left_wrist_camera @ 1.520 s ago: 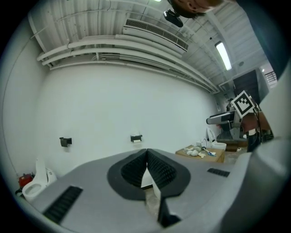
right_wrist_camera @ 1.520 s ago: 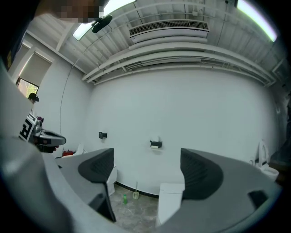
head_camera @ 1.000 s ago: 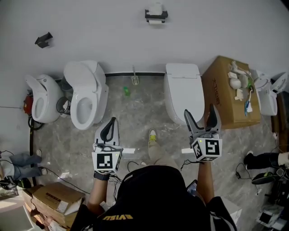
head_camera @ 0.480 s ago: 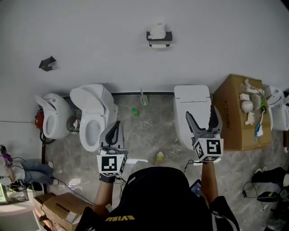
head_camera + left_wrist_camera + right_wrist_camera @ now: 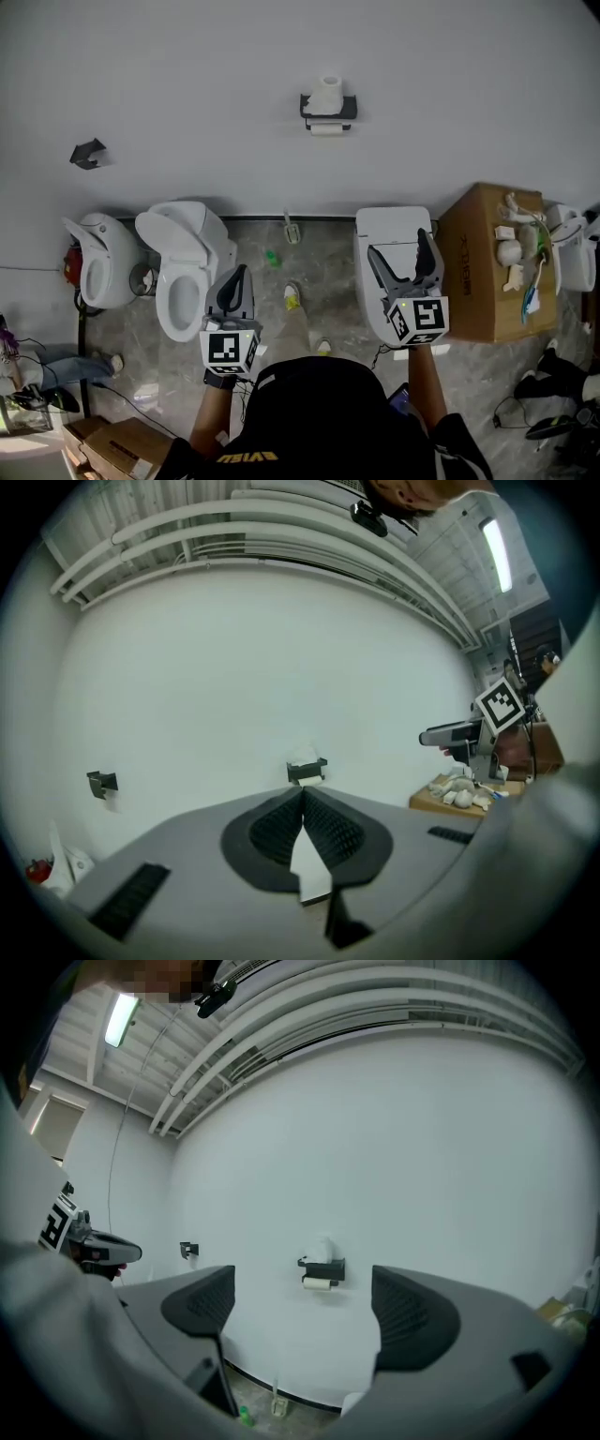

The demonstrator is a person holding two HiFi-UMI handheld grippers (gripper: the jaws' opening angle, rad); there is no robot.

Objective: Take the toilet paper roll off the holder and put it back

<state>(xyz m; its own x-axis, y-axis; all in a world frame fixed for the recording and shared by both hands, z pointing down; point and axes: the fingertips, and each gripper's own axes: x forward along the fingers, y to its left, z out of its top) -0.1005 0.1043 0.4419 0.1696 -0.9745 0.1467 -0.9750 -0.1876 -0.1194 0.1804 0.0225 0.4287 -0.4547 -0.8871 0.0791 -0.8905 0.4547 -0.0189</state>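
The wide-open right hand-held gripper and closed, empty left hand-held gripper first need to reach the far white toilet paper roll on its black holder.

White wall, bare, with a black skirting line at its foot. Grey marbled floor. Along the wall from the left: small toilet, lid up; larger toilet, lid up; closed toilet; cardboard box with clutter on top. Overhead are ceiling pipes and a lit strip lamp.
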